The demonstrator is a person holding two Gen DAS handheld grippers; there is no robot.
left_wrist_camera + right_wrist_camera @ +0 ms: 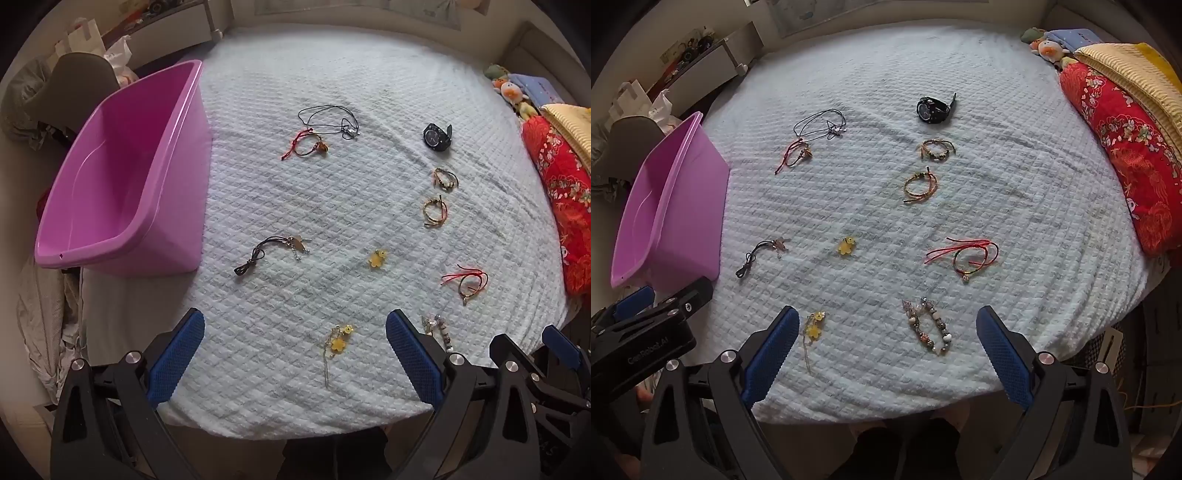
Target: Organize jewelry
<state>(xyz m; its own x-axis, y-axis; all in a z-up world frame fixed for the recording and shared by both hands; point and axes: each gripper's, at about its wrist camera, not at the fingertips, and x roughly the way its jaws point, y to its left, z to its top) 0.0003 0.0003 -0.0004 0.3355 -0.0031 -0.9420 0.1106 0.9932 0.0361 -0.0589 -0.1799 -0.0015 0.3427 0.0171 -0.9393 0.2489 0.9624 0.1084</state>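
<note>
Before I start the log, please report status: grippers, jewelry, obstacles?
Left gripper open, right gripper open, both empty. Jewelry scattered on blanket, pink bin empty. Nothing in the way.

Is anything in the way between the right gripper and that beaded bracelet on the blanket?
No, nothing visible is. The beaded bracelet lies alone on the blanket, just ahead of the open right gripper, with only bare blanket around it. The yellow flower charm sits off by the left finger, not in the way.
</note>
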